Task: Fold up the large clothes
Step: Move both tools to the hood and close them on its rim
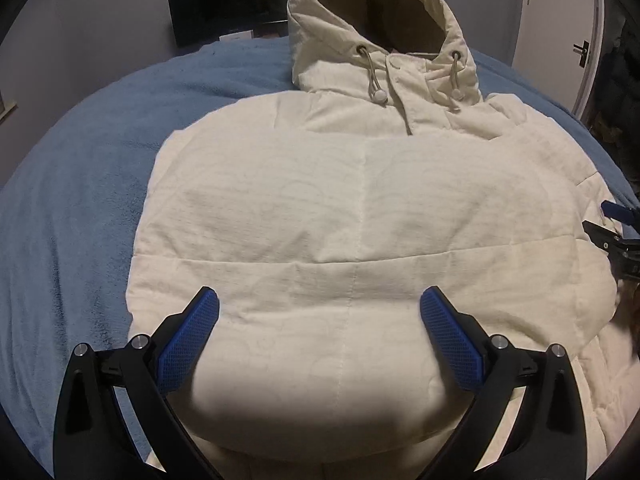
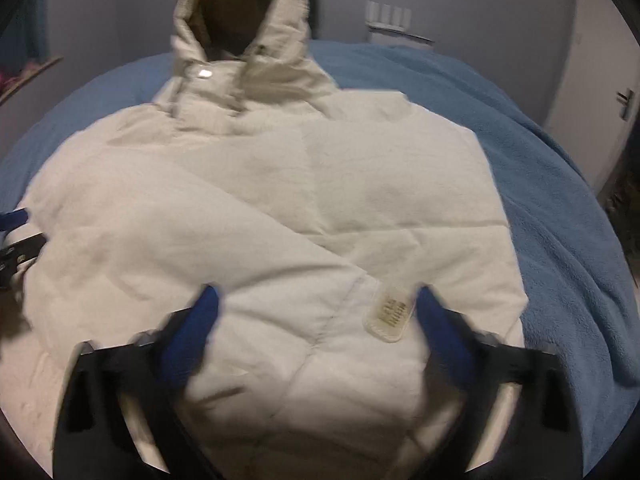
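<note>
A cream padded hooded jacket (image 1: 360, 208) lies flat on a blue blanket, hood (image 1: 376, 20) at the far end with two drawcords. Both sleeves are folded in over the body. My left gripper (image 1: 319, 304) is open and empty above the jacket's lower left part. In the right wrist view the jacket (image 2: 280, 208) shows a folded sleeve with a small label (image 2: 387, 316). My right gripper (image 2: 316, 304) is open and empty above the lower right part, blurred by motion. The right gripper shows at the left view's right edge (image 1: 616, 232).
The blue blanket (image 1: 72, 208) covers the bed all around the jacket (image 2: 568, 220). A dark monitor (image 1: 228, 4) stands beyond the bed. A white door with a handle (image 1: 580, 52) is at the right. A radiator (image 2: 388, 16) hangs on the far wall.
</note>
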The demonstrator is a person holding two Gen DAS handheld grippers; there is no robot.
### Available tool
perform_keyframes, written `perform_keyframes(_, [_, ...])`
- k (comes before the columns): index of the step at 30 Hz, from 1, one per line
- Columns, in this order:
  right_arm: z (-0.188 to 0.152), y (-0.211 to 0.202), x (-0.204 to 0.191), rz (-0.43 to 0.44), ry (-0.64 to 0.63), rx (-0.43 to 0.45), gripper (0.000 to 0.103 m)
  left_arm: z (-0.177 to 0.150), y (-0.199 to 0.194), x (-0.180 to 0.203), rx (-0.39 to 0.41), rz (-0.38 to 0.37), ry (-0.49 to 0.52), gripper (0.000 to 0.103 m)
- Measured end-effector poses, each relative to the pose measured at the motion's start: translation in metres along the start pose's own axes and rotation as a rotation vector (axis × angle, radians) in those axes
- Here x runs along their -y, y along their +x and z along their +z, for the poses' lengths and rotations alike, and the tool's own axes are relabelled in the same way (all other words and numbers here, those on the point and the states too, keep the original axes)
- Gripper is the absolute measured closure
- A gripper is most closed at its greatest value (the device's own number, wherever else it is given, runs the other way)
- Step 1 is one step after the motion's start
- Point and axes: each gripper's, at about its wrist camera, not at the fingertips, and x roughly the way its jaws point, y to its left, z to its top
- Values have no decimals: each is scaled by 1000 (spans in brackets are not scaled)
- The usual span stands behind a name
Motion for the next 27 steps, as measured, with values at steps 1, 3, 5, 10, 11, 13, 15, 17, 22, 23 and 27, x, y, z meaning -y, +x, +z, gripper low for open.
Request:
perform_keyframes(1, [1, 2, 3, 19, 8, -6, 6, 0, 0, 0, 3, -3, 0, 5])
perform_keyframes(3, [4, 4, 5, 42, -9, -30, 6, 1, 1, -2, -5, -12, -2, 5])
perform_keyframes(5, [7, 6, 3, 39, -29, -62, 6, 5, 0, -1, -46, -11, 7, 5])
perform_keyframes(10, [44, -9, -1, 53, -87, -38, 6, 54, -30, -10, 35, -3, -1, 6])
perform_keyframes(11, [52, -9, -2, 49, -97, -28, 6, 67, -34, -12, 65, 4, 2, 6])
perform_keyframes(13, [83, -3, -9, 38, -124, -12, 6, 99, -33, -16, 90, -16, 3, 6])
perform_keyframes(15, [119, 3, -19, 29, -132, 33, 6, 139, -22, -20, 100, -11, -1, 6])
perform_keyframes(17, [150, 11, -27, 48, -119, 68, 6, 176, -8, -24, 129, 38, -21, 6])
perform_keyframes(22, [237, 50, -42, 10, -45, 124, 6, 239, 31, -35, 124, 60, -105, 6])
perform_keyframes(23, [247, 54, -42, -2, -38, 138, 6, 245, 39, -38, 115, 56, -135, 6])
perform_keyframes(27, [291, 79, -50, -44, -23, 186, 9, 263, 71, -47, 63, 36, -229, 6])
